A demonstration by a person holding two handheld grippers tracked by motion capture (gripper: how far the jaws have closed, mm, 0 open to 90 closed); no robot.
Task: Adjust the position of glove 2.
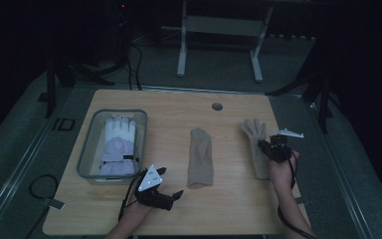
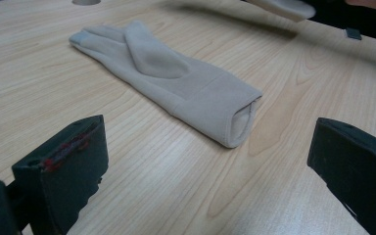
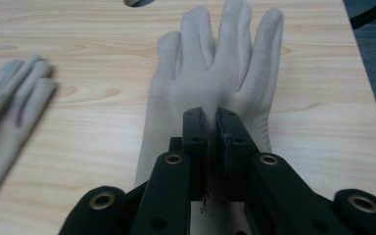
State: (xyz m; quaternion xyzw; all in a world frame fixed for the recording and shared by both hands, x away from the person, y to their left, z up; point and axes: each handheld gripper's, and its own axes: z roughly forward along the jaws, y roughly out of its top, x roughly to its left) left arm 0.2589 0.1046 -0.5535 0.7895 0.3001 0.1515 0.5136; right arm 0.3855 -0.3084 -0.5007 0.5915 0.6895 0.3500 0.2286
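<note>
High view: wooden table [image 1: 229, 209] fills the centre of the frame, 2 beige knit gloves flat on it. The right beige glove [image 1: 256, 144] lies at right of centre, fingers spread toward the top of the frame, cuff toward the bottom. The right gripper [image 1: 273, 149] sits on its lower half, held by the person's right hand [image 1: 282, 172] coming up from the bottom right edge. In the right gripper view the 2 black jaws are pressed together at frame centre, pinching a fold of that glove's fabric just below the finger roots; glove fingers fan out toward the top of that frame. The middle beige glove [image 1: 201, 157] lies at frame centre of the high view, fingers together, cuff toward the bottom, well apart from the right one. The left gripper [image 1: 171, 195] rests at lower left of centre, near that glove's cuff, not touching it. In the left gripper view its 2 jaws stand wide at the lower corners with bare wood between them, and the glove's open cuff lies beyond, at mid-frame. At left in the high view, a clear plastic bin [image 1: 87, 149] holds a white and lilac padded glove [image 1: 118, 144]. A round cable hole [image 1: 217, 106] sits near the table's top edge.
</note>
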